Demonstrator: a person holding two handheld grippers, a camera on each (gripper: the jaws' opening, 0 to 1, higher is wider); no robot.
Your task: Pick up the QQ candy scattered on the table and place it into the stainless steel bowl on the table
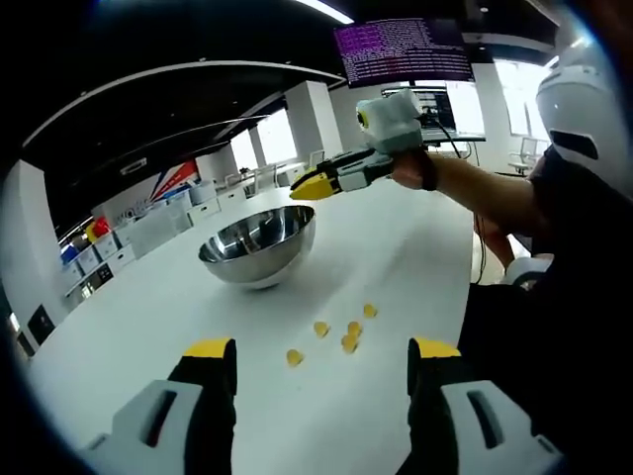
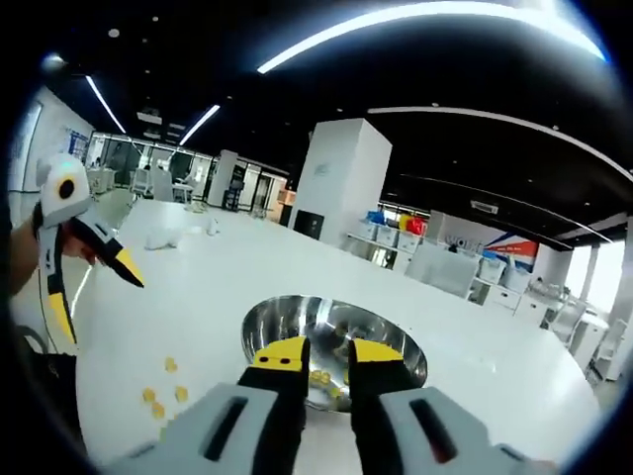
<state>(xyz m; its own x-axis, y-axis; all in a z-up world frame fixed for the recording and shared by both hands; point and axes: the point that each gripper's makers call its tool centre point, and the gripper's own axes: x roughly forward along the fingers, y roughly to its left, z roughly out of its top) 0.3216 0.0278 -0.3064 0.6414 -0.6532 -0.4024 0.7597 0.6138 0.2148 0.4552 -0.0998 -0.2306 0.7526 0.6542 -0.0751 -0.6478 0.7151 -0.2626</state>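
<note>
Steel bowl [image 1: 258, 243] sits on white table [image 1: 415, 247]. Five yellow QQ candies [image 1: 348, 331] lie scattered on table just in front of bowl, between left gripper [image 1: 321, 358] jaws, which are spread wide. Right gripper [image 2: 316, 354] hovers over bowl, jaws nearly closed w/ narrow gap; possibly nothing between them. More candies inside bowl [image 2: 319, 377].

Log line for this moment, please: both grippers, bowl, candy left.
right gripper: over stainless steel bowl, fingers nearly closed | left gripper: open, above table candies | bowl: some candy inside
</note>
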